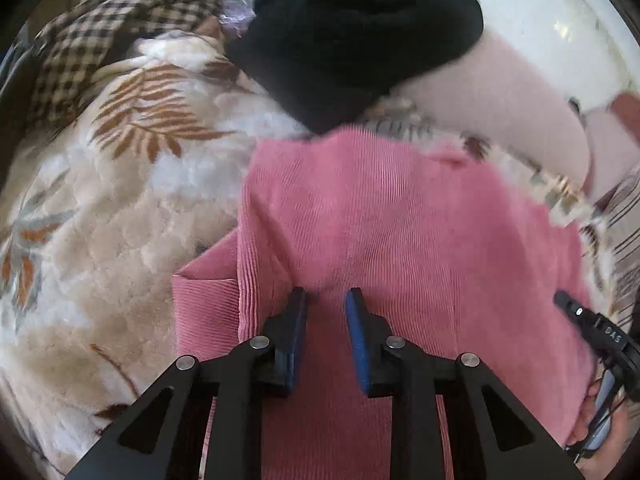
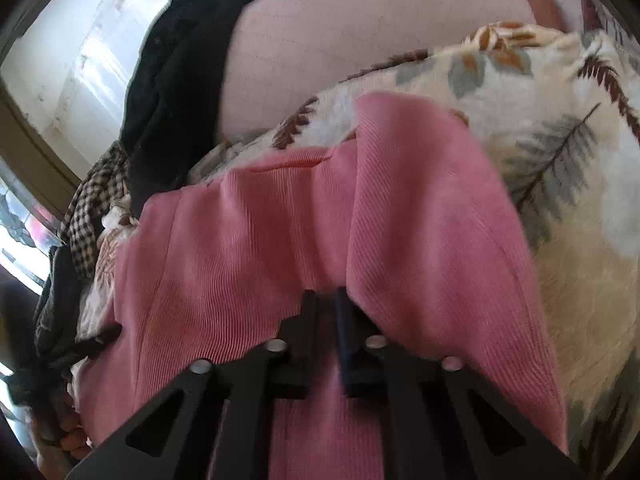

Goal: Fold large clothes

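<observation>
A pink ribbed garment (image 1: 400, 232) lies spread on a fluffy cream blanket with a leaf print (image 1: 120, 208). My left gripper (image 1: 326, 300) sits over the garment's near part with its blue-padded jaws a little apart and nothing between them. In the right wrist view the same pink garment (image 2: 248, 232) is bunched and draped over my right gripper (image 2: 326, 298), whose jaws are nearly together with a fold of the pink cloth pinched between them. The other gripper shows at the right edge of the left wrist view (image 1: 600, 336).
A black garment (image 1: 352, 36) and a checked brown cloth (image 1: 120, 28) lie heaped at the far side of the blanket. A pale pink pillow (image 1: 508, 100) lies behind the garment. A white wall (image 2: 72, 52) stands beyond.
</observation>
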Available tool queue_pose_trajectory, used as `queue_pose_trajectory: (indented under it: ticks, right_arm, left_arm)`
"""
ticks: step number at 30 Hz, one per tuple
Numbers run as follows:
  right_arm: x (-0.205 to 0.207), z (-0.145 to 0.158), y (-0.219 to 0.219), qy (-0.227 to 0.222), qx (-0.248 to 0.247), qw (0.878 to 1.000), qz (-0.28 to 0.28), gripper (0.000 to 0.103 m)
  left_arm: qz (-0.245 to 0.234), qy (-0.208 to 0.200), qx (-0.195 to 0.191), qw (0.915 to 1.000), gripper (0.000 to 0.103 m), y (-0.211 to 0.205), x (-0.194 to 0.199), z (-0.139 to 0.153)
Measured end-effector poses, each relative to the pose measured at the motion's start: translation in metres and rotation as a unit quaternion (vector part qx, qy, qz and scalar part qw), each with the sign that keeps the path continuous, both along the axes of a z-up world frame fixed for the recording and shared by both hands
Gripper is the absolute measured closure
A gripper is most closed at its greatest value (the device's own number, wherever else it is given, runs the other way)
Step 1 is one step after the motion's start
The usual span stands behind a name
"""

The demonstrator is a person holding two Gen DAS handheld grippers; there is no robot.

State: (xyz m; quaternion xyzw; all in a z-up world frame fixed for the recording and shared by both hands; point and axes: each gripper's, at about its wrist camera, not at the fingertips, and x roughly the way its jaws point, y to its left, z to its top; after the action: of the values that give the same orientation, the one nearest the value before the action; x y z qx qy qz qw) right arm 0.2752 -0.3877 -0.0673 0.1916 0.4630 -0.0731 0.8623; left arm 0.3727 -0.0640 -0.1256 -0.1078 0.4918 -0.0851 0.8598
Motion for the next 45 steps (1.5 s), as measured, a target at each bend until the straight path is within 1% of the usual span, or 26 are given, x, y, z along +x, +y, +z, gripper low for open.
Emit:
queue_pose_trajectory:
  ticks: [2, 4, 5, 6, 8, 10, 13, 14, 16, 18, 20, 21, 23, 25, 26, 27, 28, 29, 30, 31, 33, 35, 38, 40, 42, 45]
  right_arm:
    - [-0.004, 0.015, 0.004, -0.018, 0.003, 1.000, -0.003, 0.089]
    - [-0.004, 0.030, 0.018, -0.050, 0.000, 0.998, 0.025, 0.087]
    - [-0.001, 0.033, 0.027, -0.055, 0.009, 0.998, 0.040, 0.081]
    - [0.005, 0.031, 0.040, -0.055, 0.027, 0.996, 0.060, 0.075]
    - [0.014, 0.023, 0.056, -0.050, 0.039, 0.994, 0.085, 0.074]
    - [0.024, 0.009, 0.075, -0.033, 0.032, 0.993, 0.112, 0.074]
    - [0.036, -0.010, 0.069, -0.001, -0.006, 0.996, 0.092, 0.084]
    - [0.037, -0.014, 0.056, 0.007, 0.004, 0.997, 0.071, 0.100]
    - [0.031, -0.014, 0.023, 0.006, 0.029, 1.000, 0.009, 0.103]
    - [0.017, 0.001, 0.001, -0.024, 0.019, 0.999, -0.030, 0.103]
    - [0.004, 0.011, -0.017, -0.039, -0.027, 0.998, -0.051, 0.103]
    - [-0.002, 0.006, -0.031, -0.028, -0.026, 0.998, -0.058, 0.103]
    - [-0.007, -0.007, -0.050, 0.004, 0.024, 0.998, -0.059, 0.103]
    - [-0.024, 0.015, -0.053, -0.025, 0.021, 0.997, -0.077, 0.103]
    - [-0.034, 0.027, -0.052, -0.052, 0.014, 0.995, -0.082, 0.095]
    - [-0.045, 0.037, -0.051, -0.081, 0.007, 0.993, -0.081, 0.092]
    - [-0.049, 0.040, -0.051, -0.091, -0.005, 0.992, -0.082, 0.091]
    - [-0.055, 0.037, -0.049, -0.090, -0.023, 0.992, -0.087, 0.081]
    - [-0.054, 0.019, -0.052, -0.044, -0.035, 0.994, -0.091, 0.071]
    - [-0.044, -0.002, -0.051, 0.014, -0.032, 0.996, -0.082, 0.072]
    - [-0.051, 0.006, -0.048, 0.001, -0.069, 0.995, -0.071, 0.074]
    - [-0.056, 0.023, -0.041, -0.008, -0.080, 0.994, -0.073, 0.071]
    - [-0.076, 0.046, -0.030, -0.066, -0.074, 0.993, -0.062, 0.070]
    - [-0.076, 0.033, -0.022, -0.034, -0.080, 0.995, -0.048, 0.054]
    - [-0.069, 0.005, -0.021, 0.041, -0.092, 0.994, -0.032, 0.049]
    - [-0.082, 0.016, -0.022, 0.013, -0.059, 0.996, -0.073, 0.048]
  left_arm:
    - [0.006, 0.010, -0.026, 0.9996, 0.081, 0.005, -0.003, 0.011]
    - [0.003, -0.002, -0.061, 0.9981, 0.081, 0.007, -0.009, 0.025]
    - [0.005, -0.010, -0.071, 0.9974, 0.081, 0.002, -0.010, 0.031]
    - [0.008, -0.011, -0.078, 0.9969, 0.080, 0.001, -0.010, 0.034]
    - [0.010, -0.003, -0.086, 0.9963, 0.080, -0.008, -0.002, 0.031]
    - [0.025, 0.010, -0.072, 0.9970, 0.080, -0.007, 0.008, 0.015]
    - [0.034, 0.039, -0.059, 0.9969, 0.088, 0.000, 0.027, -0.012]
    - [0.035, 0.041, -0.060, 0.9967, 0.097, 0.004, 0.031, -0.016]
    - [0.034, 0.055, -0.085, 0.9943, 0.098, 0.013, 0.034, -0.016]
    - [0.047, 0.058, -0.109, 0.9912, 0.096, 0.025, 0.030, -0.010]
    - [0.049, 0.036, -0.085, 0.9945, 0.095, 0.029, 0.024, -0.003]
    - [0.044, 0.028, -0.059, 0.9969, 0.095, 0.026, 0.024, -0.006]
    - [0.031, 0.038, -0.036, 0.9981, 0.095, 0.020, 0.024, -0.016]
    - [0.038, 0.030, -0.040, 0.9980, 0.095, 0.019, 0.016, -0.005]
    - [0.037, 0.030, -0.048, 0.9977, 0.093, 0.018, 0.012, -0.001]
    - [0.031, 0.025, -0.061, 0.9973, 0.091, 0.017, 0.007, 0.003]
    - [0.031, 0.021, -0.062, 0.9974, 0.090, 0.015, 0.003, 0.004]
    - [0.033, 0.019, -0.051, 0.9980, 0.089, 0.013, 0.000, 0.002]
    - [0.027, 0.023, -0.034, 0.9988, 0.089, 0.008, 0.000, -0.004]
    - [0.017, 0.025, -0.013, 0.9995, 0.089, 0.004, 0.000, -0.008]
    - [0.013, 0.013, 0.016, 0.9997, 0.089, -0.001, -0.009, 0.005]
    - [0.013, 0.004, 0.007, 0.9999, 0.089, -0.002, -0.021, 0.020]
    - [0.023, -0.028, 0.007, 0.9993, 0.085, -0.004, -0.042, 0.037]
    - [0.033, -0.025, 0.038, 0.9984, 0.068, -0.007, -0.050, 0.031]
    - [0.016, 0.008, 0.063, 0.9978, 0.066, -0.014, -0.049, 0.011]
    - [0.001, -0.022, 0.118, 0.9927, 0.065, -0.028, -0.061, 0.015]
